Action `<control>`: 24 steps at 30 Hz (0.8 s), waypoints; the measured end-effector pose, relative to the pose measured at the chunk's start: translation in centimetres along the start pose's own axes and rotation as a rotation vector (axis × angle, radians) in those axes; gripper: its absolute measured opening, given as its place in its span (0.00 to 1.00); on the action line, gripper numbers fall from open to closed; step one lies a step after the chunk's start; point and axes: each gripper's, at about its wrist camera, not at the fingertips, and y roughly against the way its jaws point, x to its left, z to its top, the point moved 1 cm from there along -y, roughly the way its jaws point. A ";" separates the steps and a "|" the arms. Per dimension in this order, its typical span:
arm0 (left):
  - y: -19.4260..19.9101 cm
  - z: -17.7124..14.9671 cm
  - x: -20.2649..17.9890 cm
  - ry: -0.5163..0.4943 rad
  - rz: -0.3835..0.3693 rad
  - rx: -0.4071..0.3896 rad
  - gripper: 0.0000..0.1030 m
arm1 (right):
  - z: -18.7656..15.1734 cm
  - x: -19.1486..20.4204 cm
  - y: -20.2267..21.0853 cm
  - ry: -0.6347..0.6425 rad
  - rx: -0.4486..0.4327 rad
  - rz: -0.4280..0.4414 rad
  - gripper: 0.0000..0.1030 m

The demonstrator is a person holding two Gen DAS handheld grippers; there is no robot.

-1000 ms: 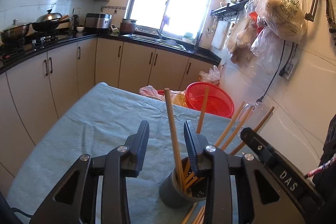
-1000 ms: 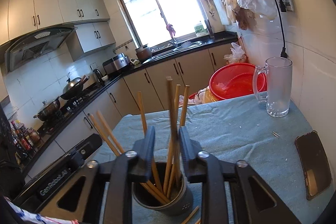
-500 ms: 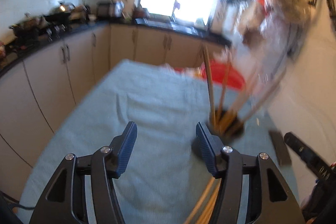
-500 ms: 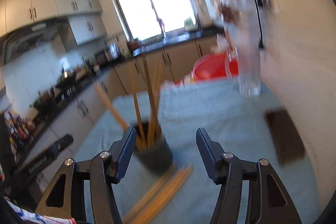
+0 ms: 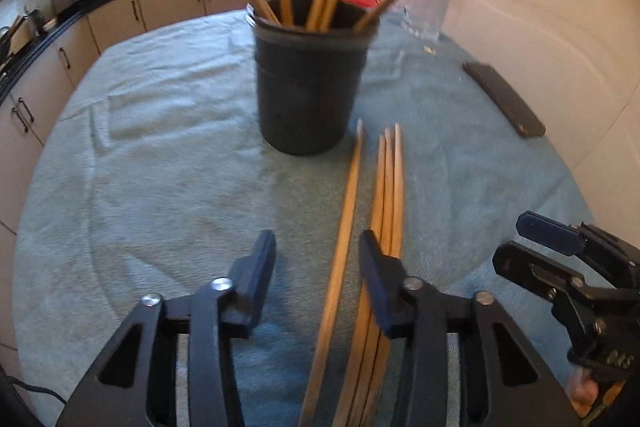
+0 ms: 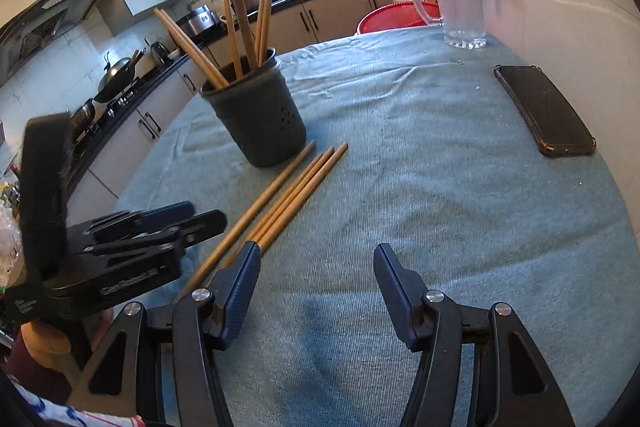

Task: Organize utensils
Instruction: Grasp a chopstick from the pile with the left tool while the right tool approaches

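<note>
A dark holder cup [image 5: 308,83] with several wooden chopsticks stands upright on the blue-grey cloth; it also shows in the right wrist view [image 6: 256,115]. Several loose chopsticks [image 5: 376,227] lie on the cloth in front of it, also seen in the right wrist view [image 6: 280,195]. My left gripper [image 5: 318,267] is open and low over the cloth, with one loose chopstick between its fingers and the others under the right finger. My right gripper [image 6: 316,279] is open and empty, just right of the loose chopsticks. Each gripper shows in the other's view.
A black phone [image 6: 544,111] lies on the cloth at the right. A glass mug [image 6: 460,7] stands at the far right by the wall. A red basin [image 6: 396,19] sits beyond the table edge. Kitchen counters run along the left.
Both grippers have opened and pulled back and down from the cup to the cloth. The left gripper now straddles a loose chopstick.
</note>
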 end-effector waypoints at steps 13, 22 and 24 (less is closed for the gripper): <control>-2.2 0.8 -1.9 -0.063 0.072 0.073 0.08 | -0.3 0.7 -1.9 0.007 0.049 0.017 0.62; 0.2 -1.3 2.5 0.216 0.019 0.126 0.11 | -0.5 0.7 -2.7 0.003 0.096 0.012 0.62; 1.1 -2.5 2.7 0.232 0.048 0.123 0.09 | -0.5 1.4 -3.3 0.028 0.118 -0.002 0.62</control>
